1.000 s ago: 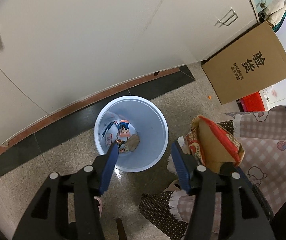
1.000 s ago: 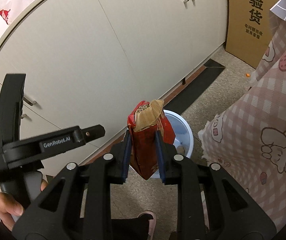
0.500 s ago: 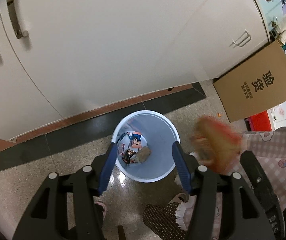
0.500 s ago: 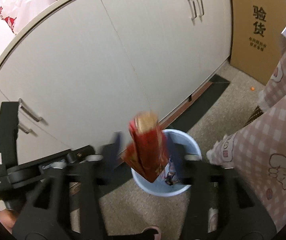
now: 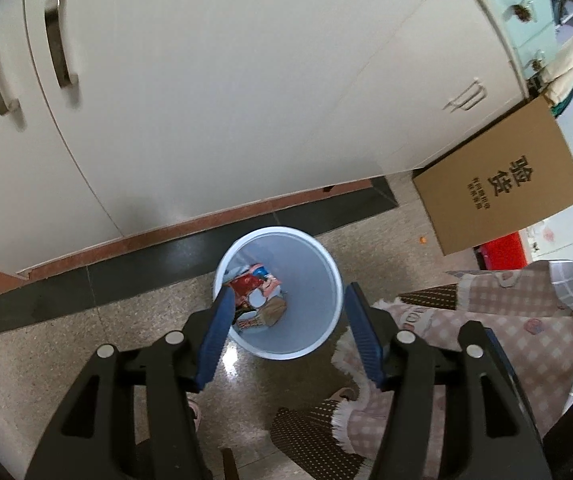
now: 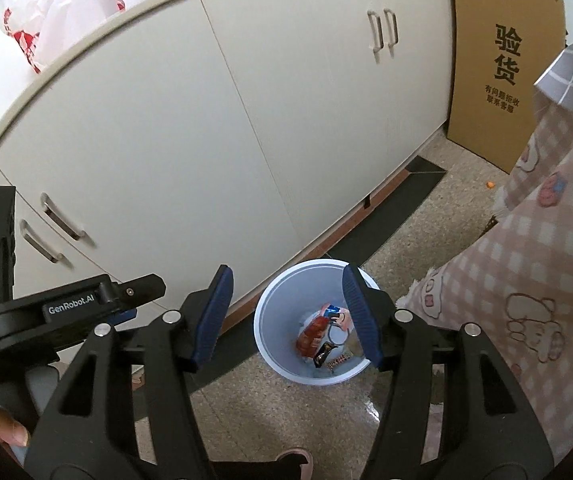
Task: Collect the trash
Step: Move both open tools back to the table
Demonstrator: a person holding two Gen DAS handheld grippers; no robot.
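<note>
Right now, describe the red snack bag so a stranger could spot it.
Find the white cabinets; on the floor before them stands a pale blue bin. The snack bag lies inside on other wrappers, the only bright red one there.

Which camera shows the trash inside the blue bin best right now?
The left wrist view: it looks almost straight down into the blue bin, showing the wrappers on its floor. The right wrist view sees the same wrappers at a slant, partly behind a finger.
</note>
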